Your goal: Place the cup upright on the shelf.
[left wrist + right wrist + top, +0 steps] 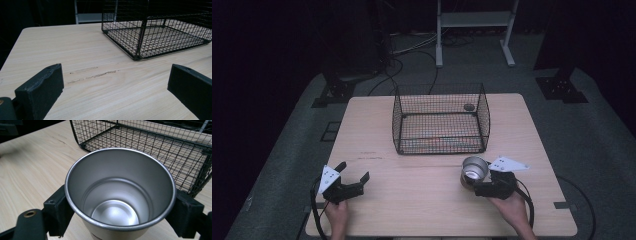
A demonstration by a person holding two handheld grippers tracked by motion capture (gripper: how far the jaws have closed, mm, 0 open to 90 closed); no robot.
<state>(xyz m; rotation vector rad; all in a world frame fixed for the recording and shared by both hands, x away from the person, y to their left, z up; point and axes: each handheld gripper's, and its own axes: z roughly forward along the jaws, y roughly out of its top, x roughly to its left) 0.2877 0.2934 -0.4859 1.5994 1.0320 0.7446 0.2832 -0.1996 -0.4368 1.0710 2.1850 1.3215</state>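
The right tongs are clenched on a steel cup, their black jaws pressed against its sides just below the rim; the cup stands upright, mouth open and hollow, at about 4 o'clock on the worktop, just in front of the wire basket. In the right gripper view a dark mark shows on the cup's outer wall near the bottom edge, too cut off to read. The left tongs sit released at about 8 o'clock, jaws wide apart over bare wood, grasping nothing. The worktop is pale wood grain with a faint scuff line left of centre. The black basket stands at 12 o'clock. Around the worktop lie grey floor, dark surroundings, cables and a white metal frame at the far side
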